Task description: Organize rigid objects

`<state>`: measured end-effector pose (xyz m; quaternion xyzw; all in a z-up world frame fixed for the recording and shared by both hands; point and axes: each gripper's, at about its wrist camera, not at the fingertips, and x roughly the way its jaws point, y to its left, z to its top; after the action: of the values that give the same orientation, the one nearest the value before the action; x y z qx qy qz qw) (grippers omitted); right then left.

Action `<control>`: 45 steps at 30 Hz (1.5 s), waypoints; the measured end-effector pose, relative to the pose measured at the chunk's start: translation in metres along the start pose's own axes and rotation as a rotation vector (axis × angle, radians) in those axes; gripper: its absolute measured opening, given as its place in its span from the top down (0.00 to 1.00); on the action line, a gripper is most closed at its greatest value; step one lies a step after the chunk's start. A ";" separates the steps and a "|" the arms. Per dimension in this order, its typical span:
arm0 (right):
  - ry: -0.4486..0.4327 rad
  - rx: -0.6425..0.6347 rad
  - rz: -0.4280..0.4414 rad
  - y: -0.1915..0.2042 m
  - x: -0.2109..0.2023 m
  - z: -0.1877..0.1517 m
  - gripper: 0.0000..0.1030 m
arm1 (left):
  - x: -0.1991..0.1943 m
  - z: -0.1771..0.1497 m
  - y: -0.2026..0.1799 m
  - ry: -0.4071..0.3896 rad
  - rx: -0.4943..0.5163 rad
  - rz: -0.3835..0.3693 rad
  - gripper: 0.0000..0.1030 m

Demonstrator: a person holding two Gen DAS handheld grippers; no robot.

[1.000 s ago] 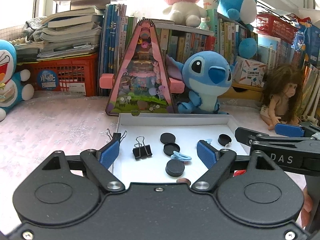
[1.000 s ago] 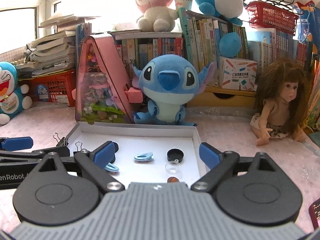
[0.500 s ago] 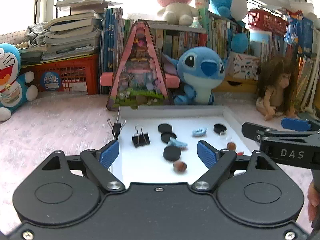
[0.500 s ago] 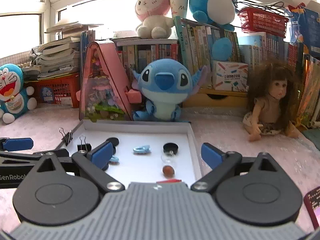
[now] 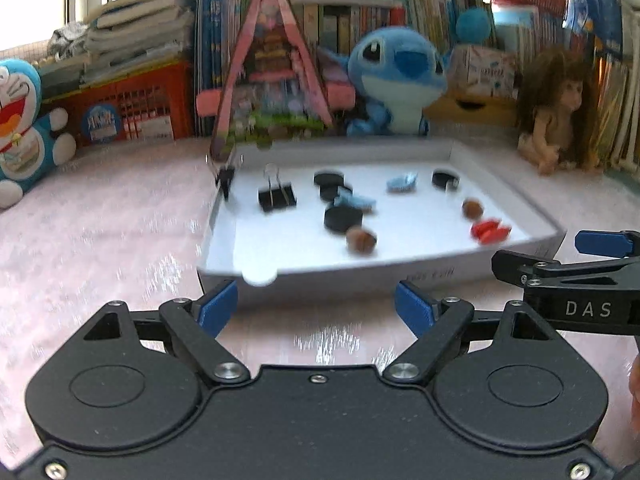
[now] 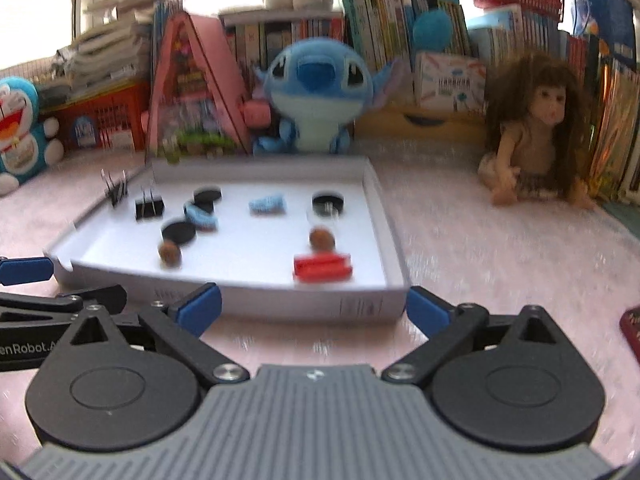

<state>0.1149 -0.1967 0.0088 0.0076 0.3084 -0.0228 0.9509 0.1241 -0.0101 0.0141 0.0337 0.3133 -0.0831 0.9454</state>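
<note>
1. A shallow white tray (image 5: 516,200) sits on a pink mat, filling the middle of both wrist views.
2. Inside it lie black discs (image 5: 343,219), a black binder clip (image 5: 277,198), blue clips (image 6: 267,204), two brown round pieces (image 6: 322,239) and a red piece (image 6: 322,267) near the front right corner.
3. The left gripper (image 5: 316,307), lower centre of its view, stands released, nothing between its blue pads, just in front of the tray's near wall.
4. The right gripper (image 6: 314,307) is opening wide, also empty, just before the near wall.
5. A blue plush toy (image 6: 318,84) and a doll (image 6: 540,128) sit behind the tray.
</note>
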 end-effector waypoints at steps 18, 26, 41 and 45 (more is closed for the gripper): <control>0.107 0.008 0.016 -0.001 0.021 -0.015 0.00 | 0.026 -0.007 0.010 0.072 -0.048 0.061 0.00; 0.107 0.010 0.018 -0.001 0.021 -0.016 0.00 | 0.027 -0.007 0.010 0.073 -0.048 0.062 0.00; 0.107 0.011 0.018 -0.001 0.021 -0.016 0.00 | 0.027 -0.007 0.010 0.073 -0.044 0.064 0.00; 0.107 0.011 0.018 -0.001 0.021 -0.016 0.00 | 0.028 -0.007 0.010 0.073 -0.045 0.064 0.00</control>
<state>0.1227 -0.1980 -0.0165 0.0167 0.3585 -0.0152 0.9333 0.1441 -0.0032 -0.0079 0.0256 0.3483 -0.0446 0.9360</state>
